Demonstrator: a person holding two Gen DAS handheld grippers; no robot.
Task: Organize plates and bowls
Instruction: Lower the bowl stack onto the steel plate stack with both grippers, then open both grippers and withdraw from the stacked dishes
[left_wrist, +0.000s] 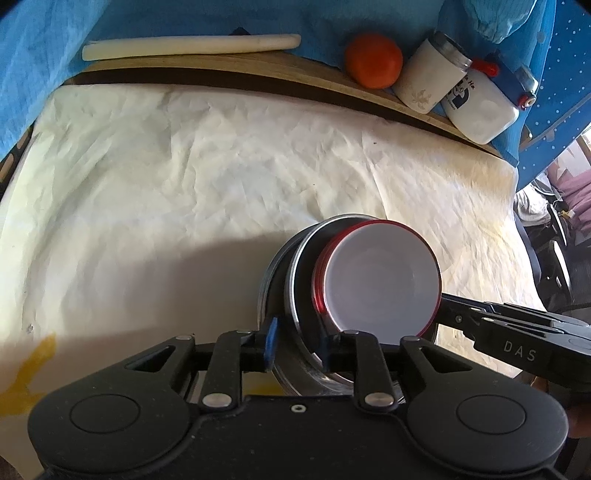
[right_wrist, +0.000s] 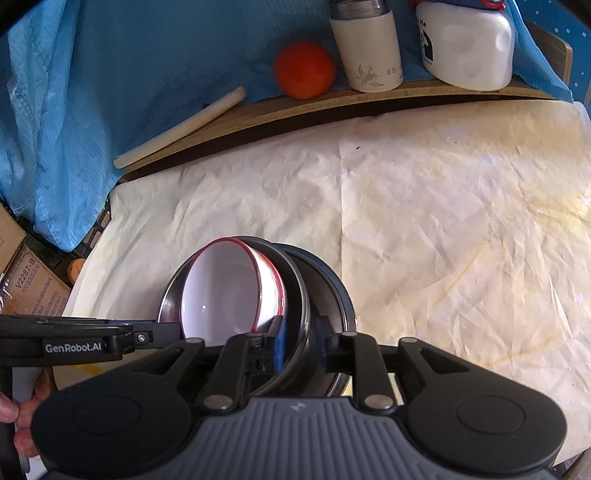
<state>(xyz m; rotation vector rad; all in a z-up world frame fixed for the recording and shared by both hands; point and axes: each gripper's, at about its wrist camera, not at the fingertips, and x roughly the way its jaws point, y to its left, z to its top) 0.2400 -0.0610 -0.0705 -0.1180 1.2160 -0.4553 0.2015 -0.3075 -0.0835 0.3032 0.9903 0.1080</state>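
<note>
Left fingers (left_wrist: 271, 345) pinch steel bowl (left_wrist: 295, 295) rim; right fingers (right_wrist: 280, 341) likewise.

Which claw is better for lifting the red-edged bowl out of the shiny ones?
Probably the right claw: its inner pad sits against the red-edged bowl. The left claw clamps the steel bowls by their rims, so it can steady them.
</note>
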